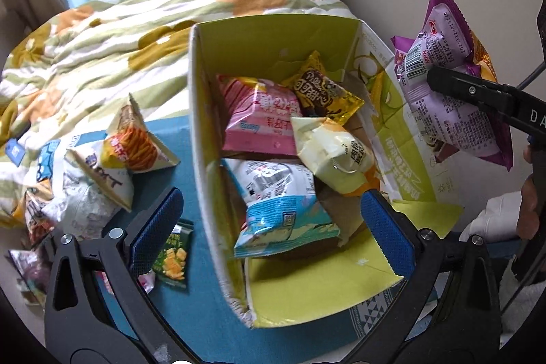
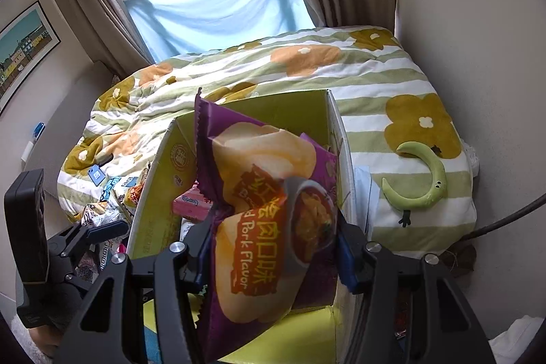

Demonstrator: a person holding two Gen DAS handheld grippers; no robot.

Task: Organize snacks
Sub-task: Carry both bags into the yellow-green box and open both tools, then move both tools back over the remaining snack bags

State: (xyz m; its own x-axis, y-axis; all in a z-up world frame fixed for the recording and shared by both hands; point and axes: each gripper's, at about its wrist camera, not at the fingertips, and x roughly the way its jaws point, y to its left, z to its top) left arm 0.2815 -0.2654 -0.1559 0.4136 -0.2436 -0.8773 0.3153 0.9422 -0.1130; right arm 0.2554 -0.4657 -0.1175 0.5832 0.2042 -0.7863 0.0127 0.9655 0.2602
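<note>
Snacks are split between a box and a loose pile. The left tool (image 1: 269, 224) hangs spread wide above the near end of the green cardboard box (image 1: 273, 36), nothing between its blue pads (image 1: 157, 227). Directly beneath it inside the box lies a light-blue and white packet (image 1: 283, 210), with a pink packet (image 1: 259, 121), a yellow and black packet (image 1: 324, 87) and a pale yellow packet (image 1: 334, 152) beyond it.

The right tool (image 2: 273, 248) is clamped partway closed on a purple chip bag (image 2: 259, 214), its pads pinching the bag's sides; the bag stands upright over the box's open top, not yet inside.

Left of the box, on the teal table (image 1: 191, 306), is the pile: an orange and white triangular packet (image 1: 136, 142), a white and blue packet (image 1: 85, 186) and a small dark green packet (image 1: 172, 258) lying just beside the box wall.

Behind the box is a bed with a flowered quilt (image 2: 341, 74), a green crescent-shaped toy (image 2: 423, 179) resting on it.
</note>
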